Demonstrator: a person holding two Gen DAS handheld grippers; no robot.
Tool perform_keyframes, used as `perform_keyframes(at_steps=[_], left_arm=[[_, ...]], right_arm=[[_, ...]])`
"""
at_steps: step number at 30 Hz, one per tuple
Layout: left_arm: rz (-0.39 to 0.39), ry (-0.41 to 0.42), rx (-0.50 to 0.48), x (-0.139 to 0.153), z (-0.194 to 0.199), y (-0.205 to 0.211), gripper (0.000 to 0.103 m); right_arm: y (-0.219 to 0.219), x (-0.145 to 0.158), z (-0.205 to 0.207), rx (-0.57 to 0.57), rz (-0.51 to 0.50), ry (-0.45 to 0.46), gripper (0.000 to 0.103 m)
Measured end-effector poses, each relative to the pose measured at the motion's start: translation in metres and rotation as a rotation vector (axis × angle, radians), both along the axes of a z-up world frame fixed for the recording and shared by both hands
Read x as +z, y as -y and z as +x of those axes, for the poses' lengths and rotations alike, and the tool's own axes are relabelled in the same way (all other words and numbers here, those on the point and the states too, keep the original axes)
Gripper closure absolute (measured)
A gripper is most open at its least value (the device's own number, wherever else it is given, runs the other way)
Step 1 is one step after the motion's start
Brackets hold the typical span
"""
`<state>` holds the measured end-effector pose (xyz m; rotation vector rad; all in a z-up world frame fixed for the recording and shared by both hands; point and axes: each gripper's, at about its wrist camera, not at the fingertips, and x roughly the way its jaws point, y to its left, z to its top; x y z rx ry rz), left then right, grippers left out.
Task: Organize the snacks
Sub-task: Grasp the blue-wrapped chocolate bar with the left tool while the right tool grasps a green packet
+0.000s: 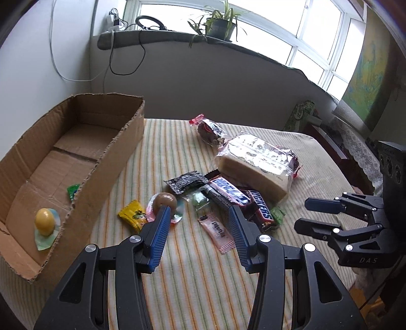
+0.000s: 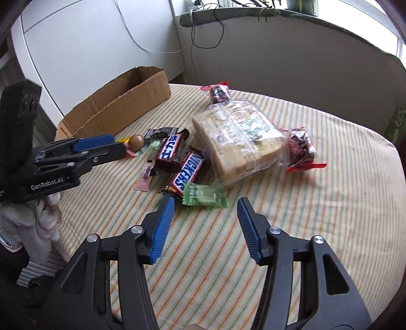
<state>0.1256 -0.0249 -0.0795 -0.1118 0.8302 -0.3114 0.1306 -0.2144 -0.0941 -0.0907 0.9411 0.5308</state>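
Note:
A pile of snacks lies on the striped cloth: two Snickers bars (image 1: 261,210) (image 2: 186,174), a big clear pack of wafers (image 1: 256,165) (image 2: 236,137), a pink sachet (image 1: 215,232), a yellow candy (image 1: 133,214), a brown ball candy (image 1: 165,201) (image 2: 137,141) and a green candy (image 2: 205,195). The cardboard box (image 1: 111,162) (image 2: 127,101) at the left holds a yellow egg candy (image 1: 45,221) and a green wrapper (image 1: 73,191). My left gripper (image 1: 200,215) is open and empty above the pink sachet. My right gripper (image 2: 205,205) is open and empty just before the green candy.
Two red-tied clear bags of dark sweets (image 1: 209,130) (image 2: 302,147) lie behind and beside the wafers. A wall and a windowsill with a plant (image 1: 220,22) stand behind the table. The right gripper shows at the right of the left wrist view (image 1: 314,215).

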Motion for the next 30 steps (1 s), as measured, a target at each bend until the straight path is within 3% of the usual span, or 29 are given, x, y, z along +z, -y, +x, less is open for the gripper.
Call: perform_keyframes(at_steps=[10, 16, 22, 27, 30], left_arm=[[-0.023, -0.035, -0.045, -0.002, 0.020, 0.026, 0.057], [-0.031, -0.074, -0.039, -0.008, 0.034, 0.032, 0.057], [0.056, -0.074, -0.032, -0.017, 0.040, 0.039, 0.057], [0.070, -0.077, -0.036, -0.020, 0.043, 0.042, 0.057], [0.105, -0.077, -0.061, -0.020, 0.042, 0.048, 0.057]], right_arm=[[-0.002, -0.014, 0.017, -0.033, 0.054, -0.048, 0.057], [-0.004, -0.025, 0.027, -0.037, 0.029, -0.051, 0.058], [-0.001, -0.027, 0.026, -0.043, -0.087, -0.019, 0.061], [0.004, -0.027, 0.028, -0.029, -0.051, -0.030, 0.063], [-0.006, -0.028, 0.026, -0.010, -0.089, -0.006, 0.060]])
